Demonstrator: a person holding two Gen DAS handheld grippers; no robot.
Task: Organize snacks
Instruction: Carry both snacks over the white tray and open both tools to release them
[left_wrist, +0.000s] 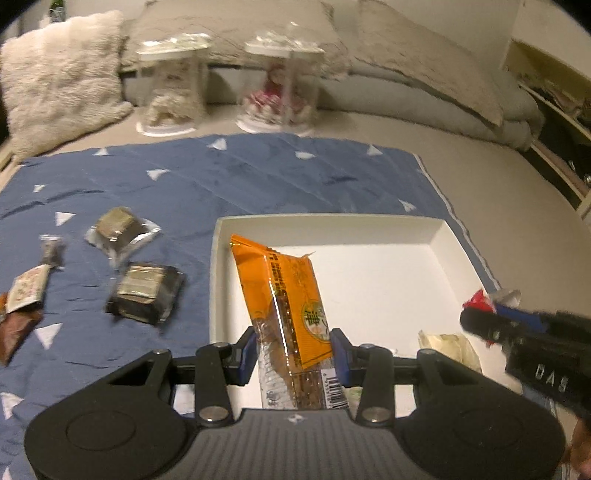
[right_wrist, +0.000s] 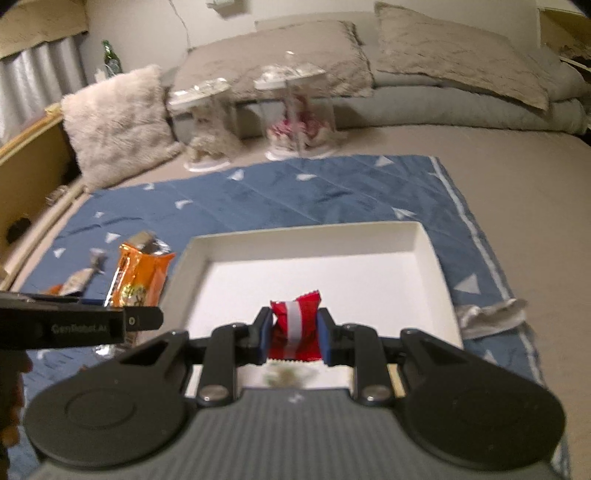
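Orange film is what I see first: the orange snack packet (left_wrist: 291, 306) is pinched across its lower end by my left claw (left_wrist: 293, 354), its long body hanging over the near left part of the white tray (left_wrist: 439, 236). My right claw (right_wrist: 293, 338) is clenched on a small red packet with a white stripe (right_wrist: 295, 325), held above the tray's near edge. Both claws are grasping, neither released, and both packets look to be in the air rather than resting on the tray floor. Inside the tray I can make out at least one pale wrapper (left_wrist: 448, 345) near the front, so I judge the sorting has started but is far from finished. Left of the tray, on the blue blanket (left_wrist: 258, 177), several items wait: two dark foil-wrapped blocks (left_wrist: 146, 293), one behind the other, and a slim brown-and-white stick packet (left_wrist: 27, 288) at the far left. A crumpled silver wrapper (right_wrist: 491, 314) lies off the tray's right side. Next, as I read it, both packets get set down in the tray, then the blanket items follow. Beyond the blanket on the bed stand two clear display cases (left_wrist: 280, 81) and pillows.
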